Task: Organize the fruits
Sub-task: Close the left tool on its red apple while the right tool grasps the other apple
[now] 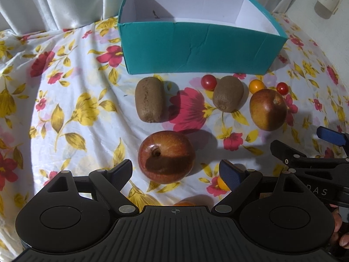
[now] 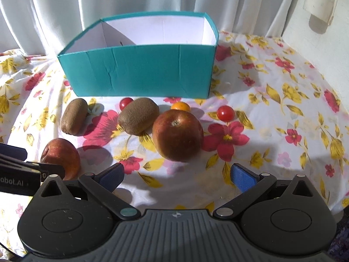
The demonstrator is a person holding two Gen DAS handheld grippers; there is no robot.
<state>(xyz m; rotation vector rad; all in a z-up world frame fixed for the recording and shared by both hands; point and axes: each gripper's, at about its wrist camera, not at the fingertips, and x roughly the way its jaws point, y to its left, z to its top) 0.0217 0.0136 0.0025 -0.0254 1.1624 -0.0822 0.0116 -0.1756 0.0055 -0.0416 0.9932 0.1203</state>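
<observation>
An empty teal box (image 1: pixel 196 50) (image 2: pixel 139 69) with a white inside stands at the back of the flowered cloth. In front of it lie two kiwis (image 1: pixel 149 99) (image 1: pixel 228 92) (image 2: pixel 74 116) (image 2: pixel 138 115), two red apples (image 1: pixel 166 156) (image 1: pixel 268 109) (image 2: pixel 177 134) (image 2: pixel 60 156), red cherry tomatoes (image 1: pixel 208 82) (image 1: pixel 282 88) (image 2: pixel 225 113) (image 2: pixel 125 102) and yellow ones (image 1: pixel 256 86) (image 2: pixel 180 106). My left gripper (image 1: pixel 175 173) is open, its fingers either side of the near apple, just short of it. My right gripper (image 2: pixel 176 175) is open just before the other apple.
White curtains (image 2: pixel 109 4) hang behind the box. The cloth-covered table (image 2: pixel 283 131) has bare room to the right of the fruit and to the left (image 1: pixel 65 109). A small yellow fruit (image 1: pixel 222 183) lies by my left gripper's right finger. A hand (image 1: pixel 340 229) shows at the lower right.
</observation>
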